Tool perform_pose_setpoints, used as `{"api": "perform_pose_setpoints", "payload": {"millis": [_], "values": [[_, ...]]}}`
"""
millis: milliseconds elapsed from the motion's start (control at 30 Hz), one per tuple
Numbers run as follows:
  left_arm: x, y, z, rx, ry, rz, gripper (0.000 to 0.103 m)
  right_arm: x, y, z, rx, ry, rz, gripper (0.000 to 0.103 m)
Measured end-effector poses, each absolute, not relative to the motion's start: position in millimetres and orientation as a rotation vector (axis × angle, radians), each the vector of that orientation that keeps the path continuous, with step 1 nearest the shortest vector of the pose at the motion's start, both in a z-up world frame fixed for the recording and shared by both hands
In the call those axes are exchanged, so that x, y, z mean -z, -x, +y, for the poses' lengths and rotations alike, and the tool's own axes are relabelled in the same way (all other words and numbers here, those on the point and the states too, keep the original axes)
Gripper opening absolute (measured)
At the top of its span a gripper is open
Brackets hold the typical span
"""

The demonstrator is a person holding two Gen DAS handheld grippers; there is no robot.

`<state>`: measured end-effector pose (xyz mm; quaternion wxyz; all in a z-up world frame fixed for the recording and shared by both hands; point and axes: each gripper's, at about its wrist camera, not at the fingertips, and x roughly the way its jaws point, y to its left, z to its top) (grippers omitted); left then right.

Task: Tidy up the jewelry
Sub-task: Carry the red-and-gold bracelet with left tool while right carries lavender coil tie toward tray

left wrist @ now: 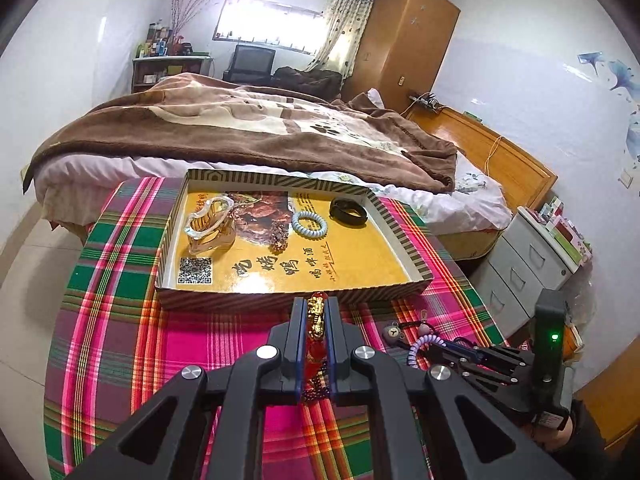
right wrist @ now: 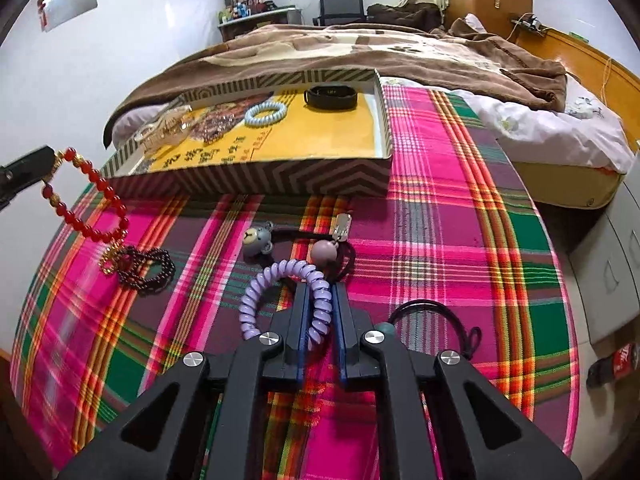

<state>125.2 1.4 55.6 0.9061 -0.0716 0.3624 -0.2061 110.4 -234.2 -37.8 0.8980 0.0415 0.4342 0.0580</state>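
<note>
Two grippers each hold one piece, which suggests a two-handed sorting pass: the left gripper [left wrist: 316, 312] has its fingers closed narrowly on the red bead bracelet [right wrist: 86, 196] at its gold charm, lifted clear of the plaid tablecloth [right wrist: 440, 240] just short of the shallow box tray [left wrist: 280, 300], probably so it can be carried over the near wall and laid inside. The right gripper [right wrist: 322, 300] has its fingers pinched on one side of the purple coil hair tie [right wrist: 280, 300], which lies low over the cloth, near the tray's front wall; gripping one strand of the loop lets the rest hang free for a lift. Inside the tray I count four things, spread apart so none tangles: one clear amber hair claw [left wrist: 210, 224], one dark bead bracelet [left wrist: 280, 236], one pale blue coil tie [left wrist: 309, 222] and one black band [left wrist: 348, 211]. Left on the cloth are one dark bead string [right wrist: 146, 266] with a small gold chain touching it, one bear charm tie [right wrist: 258, 240], one mauve ball tie [right wrist: 324, 252] with a metal tag nearby, and one black cord [right wrist: 436, 312] beside the right gripper. By that count, roughly half remains outside.
</note>
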Motion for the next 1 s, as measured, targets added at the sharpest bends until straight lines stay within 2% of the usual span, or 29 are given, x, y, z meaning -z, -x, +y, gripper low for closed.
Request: {"api": "perform_pose_setpoints", "payload": {"millis": [667,933,1000], "values": [[-70.5,-114.0,-0.4,0.443,0.135,0.723,0.008,21.4,-92.3,-270.4,-0.197,-0.308,0.859,0.01],[-71.5,-109.0,-5.0,0.462,0.134,0.726,0.008,24.0,-74.6,-300.5,-0.291,-0.541,0.808,0.01],[-73.8,-110.0,-6.4,0.466,0.128,0.724,0.008,14.0,-75.6,-303.0,-0.273,-0.528,0.795,0.01]]}}
